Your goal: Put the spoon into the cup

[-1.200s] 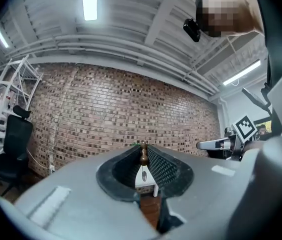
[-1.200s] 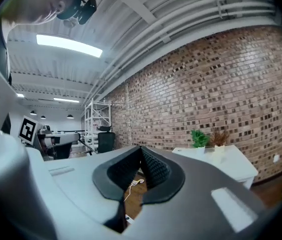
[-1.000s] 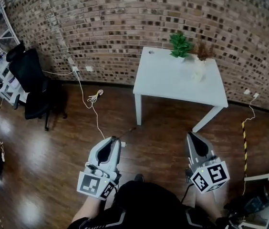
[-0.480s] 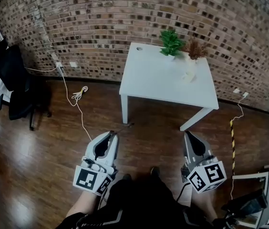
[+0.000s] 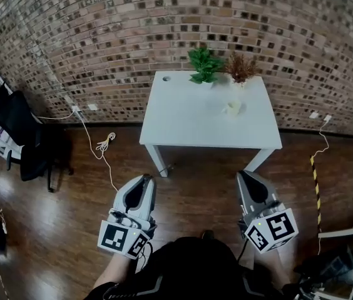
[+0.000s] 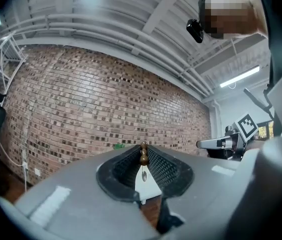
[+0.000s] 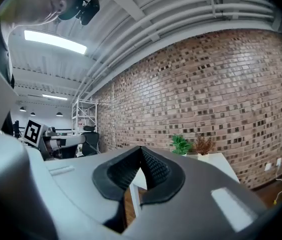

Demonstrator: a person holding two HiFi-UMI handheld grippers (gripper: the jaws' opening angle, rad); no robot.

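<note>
Spoon (image 6: pixel 143 155) pinched between the nearly closed jaws of the left gripper (image 5: pixel 145 180); right gripper (image 5: pixel 245 175) jaws together, empty. Cup (image 5: pixel 231 107) well ahead on the counter (image 5: pixel 183 120), nearer than a second ago: approach apparently under way.

Your head camera looks steeply down from above at the left gripper (image 5: pixel 146 179), the right gripper (image 5: pixel 244 175) and the wood floor (image 5: pixel 57 230). The white table (image 5: pixel 208 114) and brick wall (image 5: pixel 101 30) are farther ahead. Each gripper camera sits close behind its own jaws and looks level at that wall. All three views share the white table, the brick wall and the green plant (image 5: pixel 203 64).
</note>
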